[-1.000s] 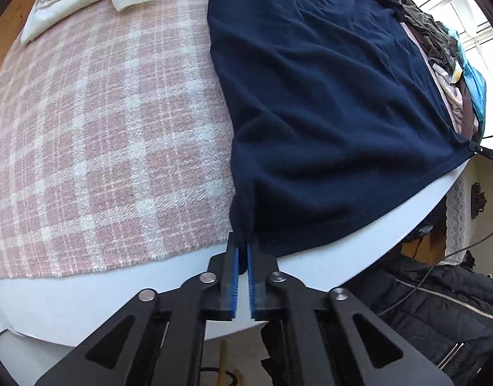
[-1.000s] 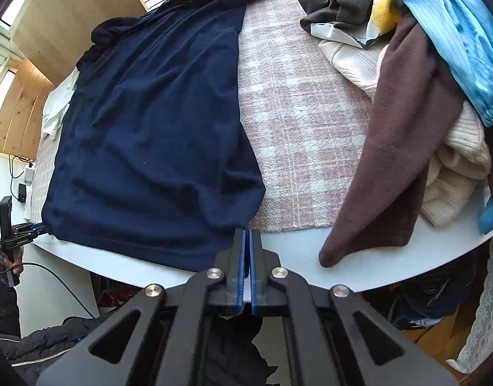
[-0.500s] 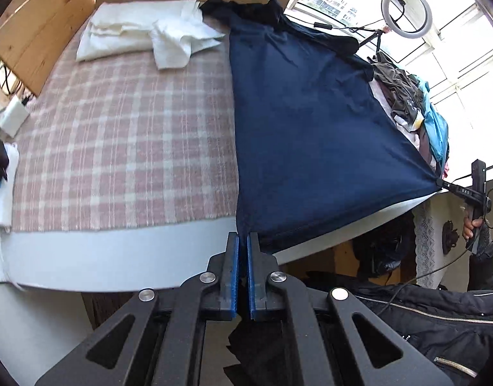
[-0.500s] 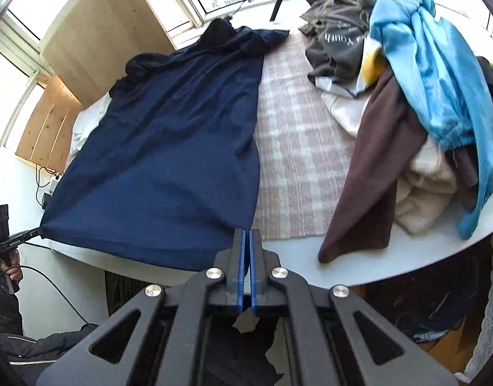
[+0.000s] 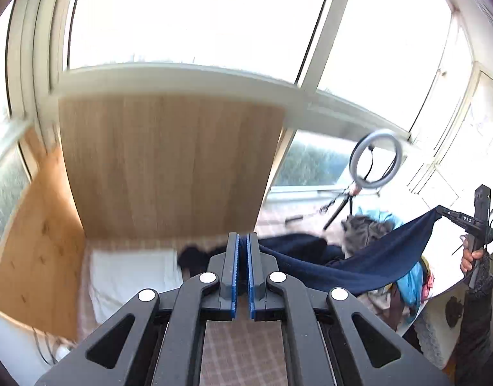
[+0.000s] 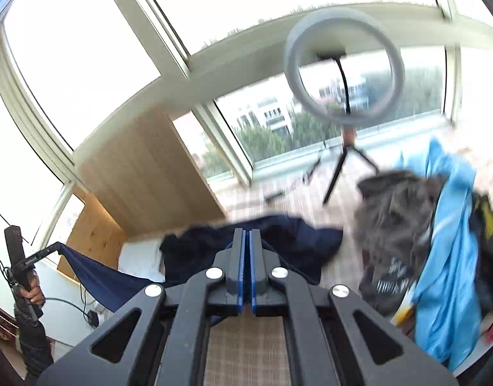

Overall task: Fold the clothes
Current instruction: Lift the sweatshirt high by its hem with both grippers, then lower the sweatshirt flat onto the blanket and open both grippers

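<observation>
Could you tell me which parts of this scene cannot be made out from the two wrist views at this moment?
- Left wrist view: the navy garment near the left gripper is motion-blurred, and the gripper body hides its lower part.
- Right wrist view: the right gripper covers the plaid cloth under the garment.
- Right wrist view: the clothes pile is blurred and cut by the right edge.
- Print on the grey top is unreadable.

Soft matt navy cloth garment (image 5: 359, 270), matt wood-grain panel (image 5: 169, 164), woven plaid bedcover (image 6: 246, 350), glossy blue jacket (image 6: 446, 257).

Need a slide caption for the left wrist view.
Left tongs and right tongs lift navy shirt taut.
</observation>
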`<state>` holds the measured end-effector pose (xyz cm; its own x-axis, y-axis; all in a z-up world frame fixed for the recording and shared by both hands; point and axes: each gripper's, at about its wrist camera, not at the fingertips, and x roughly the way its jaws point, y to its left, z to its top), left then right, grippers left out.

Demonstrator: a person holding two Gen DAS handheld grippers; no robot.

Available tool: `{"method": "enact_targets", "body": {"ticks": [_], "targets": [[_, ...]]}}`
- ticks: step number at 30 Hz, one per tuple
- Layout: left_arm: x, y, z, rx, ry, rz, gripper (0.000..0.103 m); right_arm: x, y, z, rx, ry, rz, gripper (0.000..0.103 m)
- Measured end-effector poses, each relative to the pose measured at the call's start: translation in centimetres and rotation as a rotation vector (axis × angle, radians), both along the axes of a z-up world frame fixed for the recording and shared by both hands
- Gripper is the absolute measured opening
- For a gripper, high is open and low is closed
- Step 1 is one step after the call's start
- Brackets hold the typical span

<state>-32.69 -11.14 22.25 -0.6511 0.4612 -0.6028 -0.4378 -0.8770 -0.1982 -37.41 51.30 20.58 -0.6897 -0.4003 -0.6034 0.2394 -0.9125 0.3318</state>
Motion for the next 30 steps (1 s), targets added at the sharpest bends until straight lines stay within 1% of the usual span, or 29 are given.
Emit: {"method": "enact_targets", "body": {"ticks": [1, 2, 3, 4, 5, 7, 9, 11, 12, 14, 16, 18, 22, 24, 26, 27, 28, 30], "targets": [[0.7, -0.3, 3.2, 0.0, 0.054, 0.007, 0.004, 0.9, 0.0, 3.2, 0.024, 0.056, -0.004, 0.002], [1.6, -0.8, 5.4, 0.002, 0.092, 0.012, 0.004, 1.9, 0.0, 6.4, 0.048, 0.111, -0.007, 0.002], [2.7, -1.4, 7.1, 0.004, 0.123, 0.016, 0.004, 2.8, 0.0, 9.6, 0.072, 0.167, -0.011, 0.002], [3.8, -2.0, 8.5, 0.003, 0.149, 0.019, 0.004, 3.8, 0.2, 11.8, 0.09, 0.202, -0.015, 0.002], [4.7, -2.6, 9.1, 0.001, 0.162, 0.023, 0.004, 4.7, 0.6, 12.8, 0.101, 0.214, -0.021, 0.002], [6.5, -3.5, 8.6, -0.008, 0.154, 0.029, 0.004, 6.6, 1.5, 14.3, 0.12, 0.23, -0.028, 0.002], [8.1, -4.1, 7.1, -0.03, 0.132, 0.03, 0.004, 8.0, 2.2, 13.4, 0.135, 0.216, -0.016, 0.002], [9.6, -4.0, 3.9, -0.074, 0.089, 0.023, 0.004, 8.9, 2.5, 11.0, 0.164, 0.173, 0.013, 0.002], [10.2, -3.9, 1.9, -0.091, 0.057, 0.019, 0.004, 9.4, 2.7, 9.2, 0.174, 0.145, 0.028, 0.002], [11.2, -3.8, -3.1, -0.113, -0.037, 0.009, 0.004, 10.3, 3.0, 4.3, 0.18, 0.065, 0.061, 0.002], [12.1, -3.6, -9.3, -0.145, -0.145, 0.01, 0.004, 11.2, 3.4, -1.9, 0.184, -0.035, 0.082, 0.002], [12.9, -3.5, -16.3, -0.165, -0.273, 0.01, 0.004, 12.1, 3.8, -8.7, 0.179, -0.147, 0.095, 0.002], [15.3, -4.5, -30.0, -0.153, -0.533, 0.036, 0.004, 13.9, 5.5, -22.7, 0.13, -0.409, 0.099, 0.002], [16.4, -5.0, -35.2, -0.148, -0.636, 0.058, 0.004, 14.9, 6.3, -28.1, 0.124, -0.504, 0.09, 0.002], [17.1, -5.6, -38.8, -0.132, -0.72, 0.088, 0.004, 15.8, 7.0, -32.6, 0.124, -0.582, 0.079, 0.002], [17.2, -5.8, -39.9, -0.127, -0.744, 0.1, 0.004, 16.0, 7.3, -34.2, 0.122, -0.613, 0.078, 0.002], [17.3, -6.0, -40.7, -0.127, -0.76, 0.109, 0.004, 16.2, 7.3, -35.4, 0.132, -0.634, 0.079, 0.002], [17.3, -6.3, -41.6, -0.133, -0.775, 0.137, 0.004, 16.4, 7.3, -36.0, 0.155, -0.64, 0.085, 0.002]]}}
